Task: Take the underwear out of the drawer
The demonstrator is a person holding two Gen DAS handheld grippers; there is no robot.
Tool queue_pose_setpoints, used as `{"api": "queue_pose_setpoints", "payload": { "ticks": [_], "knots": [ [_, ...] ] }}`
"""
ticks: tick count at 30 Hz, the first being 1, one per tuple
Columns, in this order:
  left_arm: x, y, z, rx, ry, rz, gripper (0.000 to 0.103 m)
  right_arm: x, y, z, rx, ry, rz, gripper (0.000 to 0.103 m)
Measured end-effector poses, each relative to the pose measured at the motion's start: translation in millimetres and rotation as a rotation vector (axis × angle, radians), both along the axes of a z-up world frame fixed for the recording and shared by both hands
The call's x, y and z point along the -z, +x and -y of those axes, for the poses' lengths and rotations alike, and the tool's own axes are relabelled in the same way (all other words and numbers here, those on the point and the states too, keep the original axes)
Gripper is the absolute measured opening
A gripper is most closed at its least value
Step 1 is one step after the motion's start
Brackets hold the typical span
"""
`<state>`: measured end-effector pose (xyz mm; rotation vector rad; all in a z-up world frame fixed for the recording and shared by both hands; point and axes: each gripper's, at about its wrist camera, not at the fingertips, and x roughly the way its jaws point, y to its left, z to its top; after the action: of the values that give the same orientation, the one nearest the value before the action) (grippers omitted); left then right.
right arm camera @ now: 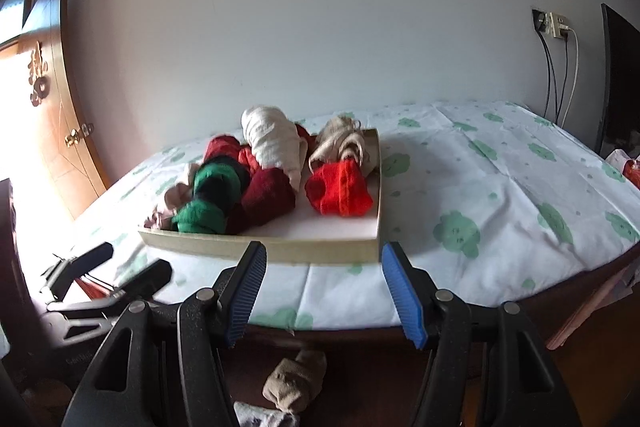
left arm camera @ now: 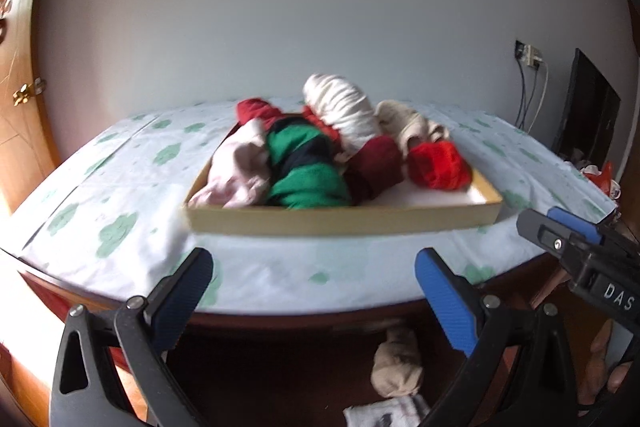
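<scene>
A shallow wooden drawer (left arm camera: 340, 223) (right arm camera: 280, 251) lies on the bed, filled with rolled underwear. It holds a bright red roll (left arm camera: 438, 165) (right arm camera: 340, 191), a green and dark one (left arm camera: 304, 171) (right arm camera: 208, 199), a dark red one (left arm camera: 376, 167) and a cream one (left arm camera: 344, 111) (right arm camera: 272, 139). A pink piece (left arm camera: 236, 171) lies at its left side. My left gripper (left arm camera: 316, 291) (right arm camera: 132, 261) is open over the bed's near edge, short of the drawer's front, nothing between its fingers. My right gripper (right arm camera: 324, 291) (left arm camera: 548, 223) is also open and empty, before the drawer's right front corner.
The bed sheet (right arm camera: 480, 187) is white with green clouds. A beige garment (left arm camera: 396, 371) (right arm camera: 296, 379) and a pale cloth (left arm camera: 384, 415) lie on the dark floor below the bed edge. A wooden door (right arm camera: 52, 147) stands left; a wall socket with cables (right arm camera: 556, 27) and a dark screen (left arm camera: 588, 107) are right.
</scene>
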<state>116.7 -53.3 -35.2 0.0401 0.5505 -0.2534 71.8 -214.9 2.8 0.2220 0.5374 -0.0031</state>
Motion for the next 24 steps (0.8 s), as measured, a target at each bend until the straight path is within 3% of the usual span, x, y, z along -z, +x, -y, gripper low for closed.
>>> {"api": "queue_pose_setpoints", "payload": {
  "ticks": [14,24],
  "knots": [
    [36,-24,-37,-0.041,-0.037,-0.022,0.102,35,-28,-12,-0.02,-0.012,-0.017,0.063],
    [57,-34,-44,-0.047,-0.017,-0.03,0.102,48,-44,-9,-0.022,-0.008,-0.058,0.063]
  ]
}}
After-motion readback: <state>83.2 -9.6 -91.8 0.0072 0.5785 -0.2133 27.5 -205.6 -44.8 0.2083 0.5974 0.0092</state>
